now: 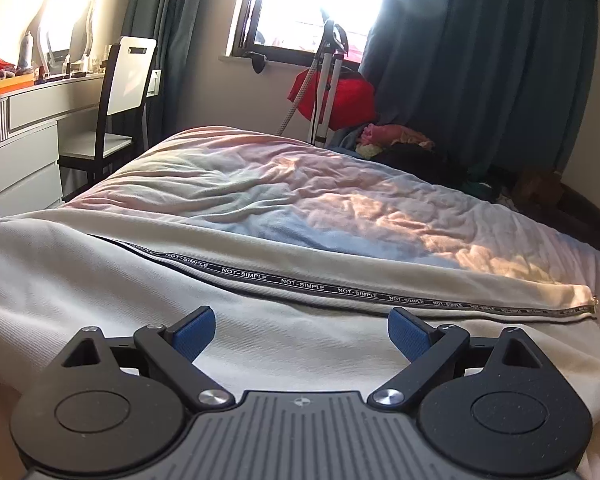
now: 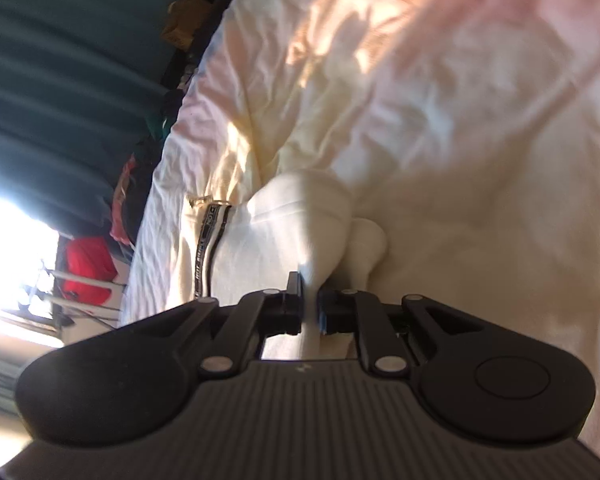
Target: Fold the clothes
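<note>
The bed [image 1: 284, 184] carries a cream garment [image 1: 100, 280] spread across its near edge, a black lettered zip tape [image 1: 300, 282] running left to right along it. The cloth looks soft, light and limp, so it should sag wherever unsupported; hems, corners or the zip's stiffer edge seem the surest holds. The left tongs [image 1: 300, 334] stand wide apart just above the fabric. The right tongs [image 2: 310, 306] are clamped on a bunched fold of the garment.

Cream ribbed knit cloth garment [image 1: 100, 264]: matt, finely textured, with a black woven tape [image 1: 300, 282] printed in white lettering across mid-frame. Black matt plastic left gripper [image 1: 300, 334]: blue textured pads [image 1: 194, 332], bright metal pivot screws. Pale wrinkled cloth bedsheet [image 1: 260, 184]: matt, upper centre.
</note>
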Tool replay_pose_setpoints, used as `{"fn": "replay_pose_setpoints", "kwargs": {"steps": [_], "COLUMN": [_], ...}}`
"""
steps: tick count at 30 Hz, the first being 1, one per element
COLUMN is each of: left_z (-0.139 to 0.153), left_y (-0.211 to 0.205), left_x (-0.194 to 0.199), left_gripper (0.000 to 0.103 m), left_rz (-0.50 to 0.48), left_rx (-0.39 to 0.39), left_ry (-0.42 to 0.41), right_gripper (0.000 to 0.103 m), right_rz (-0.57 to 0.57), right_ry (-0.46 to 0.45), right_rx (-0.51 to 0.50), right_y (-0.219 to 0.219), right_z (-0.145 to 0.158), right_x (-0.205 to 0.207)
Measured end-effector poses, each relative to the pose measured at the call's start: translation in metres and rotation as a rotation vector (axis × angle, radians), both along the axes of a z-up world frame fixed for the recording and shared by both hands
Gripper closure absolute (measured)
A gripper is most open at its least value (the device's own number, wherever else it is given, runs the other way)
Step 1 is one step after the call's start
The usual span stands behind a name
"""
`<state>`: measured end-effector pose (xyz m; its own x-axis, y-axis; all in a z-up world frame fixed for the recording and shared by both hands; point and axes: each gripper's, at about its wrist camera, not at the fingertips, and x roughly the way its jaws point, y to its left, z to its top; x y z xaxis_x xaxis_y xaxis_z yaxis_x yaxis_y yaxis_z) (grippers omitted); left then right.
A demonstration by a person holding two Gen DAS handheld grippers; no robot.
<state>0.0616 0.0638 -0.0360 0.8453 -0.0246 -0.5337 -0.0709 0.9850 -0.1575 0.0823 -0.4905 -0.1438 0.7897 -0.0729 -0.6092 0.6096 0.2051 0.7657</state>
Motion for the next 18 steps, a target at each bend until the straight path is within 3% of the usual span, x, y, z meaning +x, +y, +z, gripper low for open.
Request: {"fn": "replay_pose_setpoints", "kwargs": {"steps": [2,4,5,7,8,12,15,17,18], "left_z": [0.0,-0.001,-0.001,-0.002,-0.003,-0.006,-0.009,-0.01,-0.011], "left_y": [0.0,0.001,0.001,-0.001,-0.002,-0.002,-0.002,-0.002,-0.001], "left_x": [-0.002,-0.004,-0.005,-0.006,-0.006,-0.003,0.0,0.002,0.002], "left_gripper": [0.008,0.008,0.008,0.008,0.008,0.008,0.008,0.008,0.008], "left_rz": [-0.001,-0.003,-0.005,-0.006,-0.006,-0.001,0.009,0.02,0.025], "left_rx": [0.0,-0.006,-0.009,-0.002,0.002,0.005,0.004,0.01,0.012], "left_ry": [0.001,0.006,0.007,0.009,0.01,0.018,0.026,0.03,0.031], "right_gripper": [0.083,0.064,0.059,0.033,0.032,0.032,0.035,0.049,0.079], "right_rz": [-0.005,-0.008,-0.006,0.005,0.015,0.045,0.057,0.061,0.06], "right_ry": [0.002,-0.012,-0.022,-0.033,-0.028,-0.01,-0.023,-0.041,-0.055], "right_rx": [0.058,0.138,0.175,0.223,0.226,0.222,0.165,0.111,0.092], "right_y": [0.002,0.007,0.01,0.015,0.017,0.021,0.015,0.011,0.011], "right_z": [-0.004,-0.011,-0.014,-0.017,-0.018,-0.022,-0.024,-0.02,-0.017], "right_x": [-0.008,-0.016,-0.019,-0.019,-0.017,-0.006,0.01,0.017,0.016]}}
